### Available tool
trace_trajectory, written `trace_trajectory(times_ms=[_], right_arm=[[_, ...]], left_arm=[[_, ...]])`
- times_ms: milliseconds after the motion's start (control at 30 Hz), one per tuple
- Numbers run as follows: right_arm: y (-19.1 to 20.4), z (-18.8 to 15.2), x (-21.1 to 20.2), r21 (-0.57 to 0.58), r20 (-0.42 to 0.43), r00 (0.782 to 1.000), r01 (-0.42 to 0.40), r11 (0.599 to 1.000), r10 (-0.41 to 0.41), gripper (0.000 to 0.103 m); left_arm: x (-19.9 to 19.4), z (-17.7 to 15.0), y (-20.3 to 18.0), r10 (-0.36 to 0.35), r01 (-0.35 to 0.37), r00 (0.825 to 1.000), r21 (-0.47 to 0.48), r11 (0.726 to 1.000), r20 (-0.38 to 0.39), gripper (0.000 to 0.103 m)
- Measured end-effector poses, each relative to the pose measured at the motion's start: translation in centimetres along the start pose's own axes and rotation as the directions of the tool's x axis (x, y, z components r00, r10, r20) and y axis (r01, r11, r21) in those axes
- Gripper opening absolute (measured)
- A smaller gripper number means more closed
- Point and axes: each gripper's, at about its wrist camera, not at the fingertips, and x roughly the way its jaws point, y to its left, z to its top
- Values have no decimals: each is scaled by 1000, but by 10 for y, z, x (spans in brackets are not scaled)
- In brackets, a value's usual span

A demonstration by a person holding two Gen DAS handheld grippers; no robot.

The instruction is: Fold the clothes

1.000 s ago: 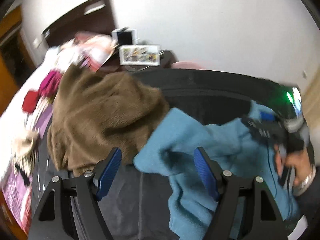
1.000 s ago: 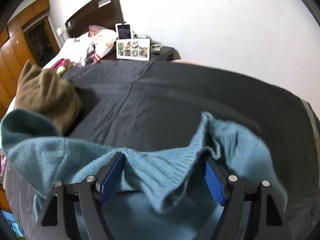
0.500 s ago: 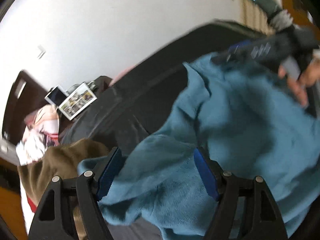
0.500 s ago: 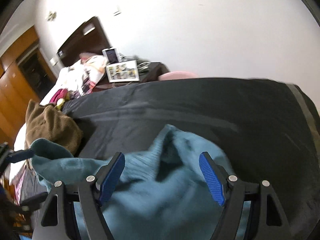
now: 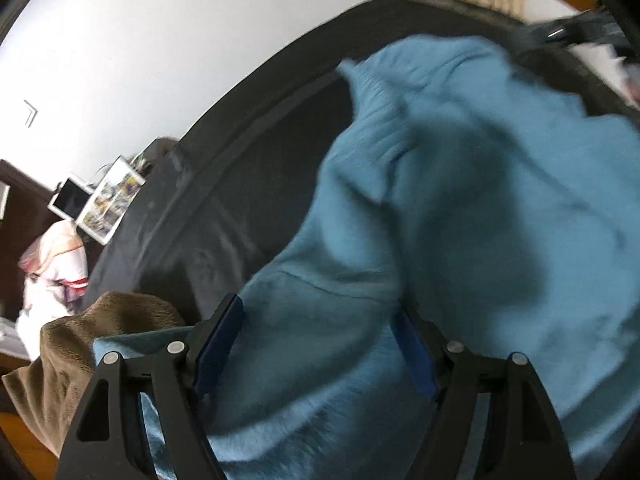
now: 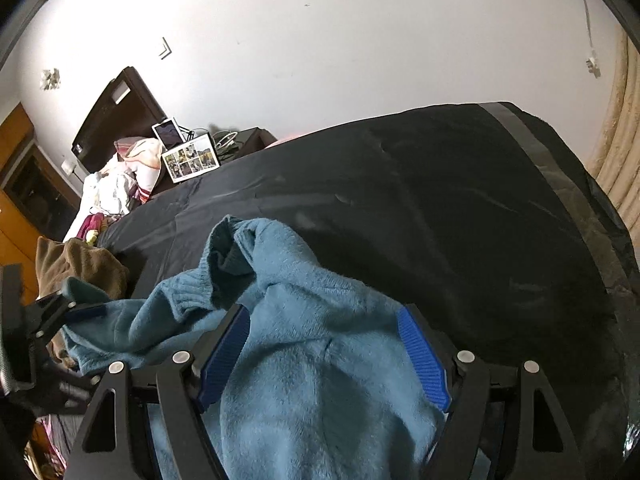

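A fluffy blue sweater [image 6: 320, 380] lies bunched on the black bedspread [image 6: 440, 200], its ribbed collar [image 6: 224, 256] ahead of my right gripper [image 6: 324, 356]. That gripper's blue pads hold a thick bunch of the sweater from both sides. In the left wrist view the same sweater [image 5: 460, 220] fills most of the picture. My left gripper [image 5: 316, 350] points steeply down onto it, and its jaws are closing with sweater fabric between them. I cannot see the pads pressing the fabric.
A brown fleece garment [image 6: 84, 264] is heaped at the bedspread's left end, next to the left gripper [image 5: 100, 332]. Behind it are pillows and loose clothes [image 6: 120, 184], a photo frame [image 6: 192, 162] and a tablet [image 6: 170, 132]. A curtain [image 6: 620, 140] hangs at the right.
The left gripper rolled and dropped from above the brown garment onto the blue sweater, and its jaws narrowed slightly. The right gripper carried the sweater sideways and the collar now rests on the bedspread.
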Motion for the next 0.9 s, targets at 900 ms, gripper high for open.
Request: trace_trajectory(times_ms=[900], right_arm=[[-23, 34, 65, -228, -172, 982, -113, 967, 74, 78]], left_arm=[[-65, -29, 108, -27, 119, 988, -626, 771, 155, 12]])
